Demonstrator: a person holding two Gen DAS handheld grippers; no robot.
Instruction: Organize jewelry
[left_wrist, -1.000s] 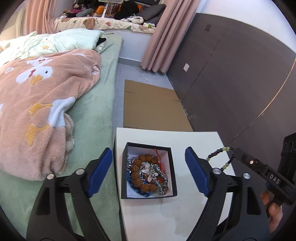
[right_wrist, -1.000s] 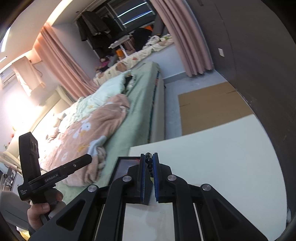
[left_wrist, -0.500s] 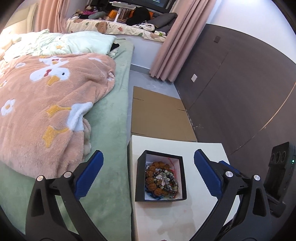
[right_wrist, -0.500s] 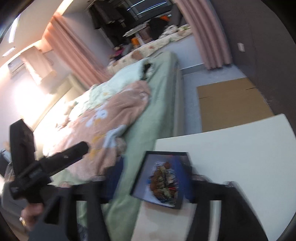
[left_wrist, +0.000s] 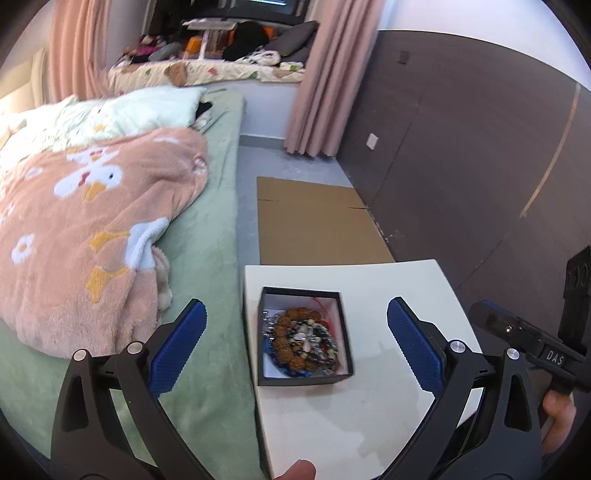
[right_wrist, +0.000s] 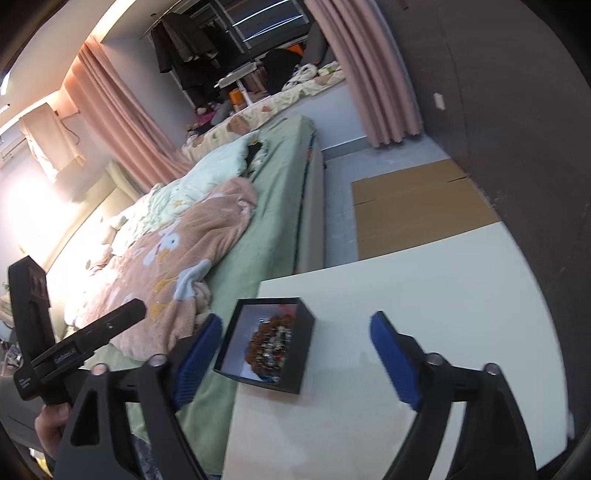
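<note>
A small black box (left_wrist: 266, 343) with a white lining sits near the left edge of a white bedside table (left_wrist: 388, 288). It holds a heap of jewelry (left_wrist: 301, 339): brown bead bracelets, chains, a red cord. The box (right_wrist: 303, 354) and the jewelry (right_wrist: 271, 345) also show in the right wrist view. My left gripper (left_wrist: 295, 345) is open and empty, held above and short of the box. My right gripper (right_wrist: 295, 356) is open and empty, also short of the box. Its handle (left_wrist: 532, 347) shows at the right of the left wrist view.
A bed (left_wrist: 207, 258) with a peach duck-print blanket (left_wrist: 85, 236) lies left of the table. Flat cardboard (left_wrist: 317, 221) lies on the floor beyond. A dark panelled wall (left_wrist: 461, 166) runs along the right. Pink curtains (left_wrist: 321, 81) hang at the back.
My right gripper was shut on a dark and green bead bracelet a second ago. It has opened and is empty now. Both grippers have drawn back from the box.
</note>
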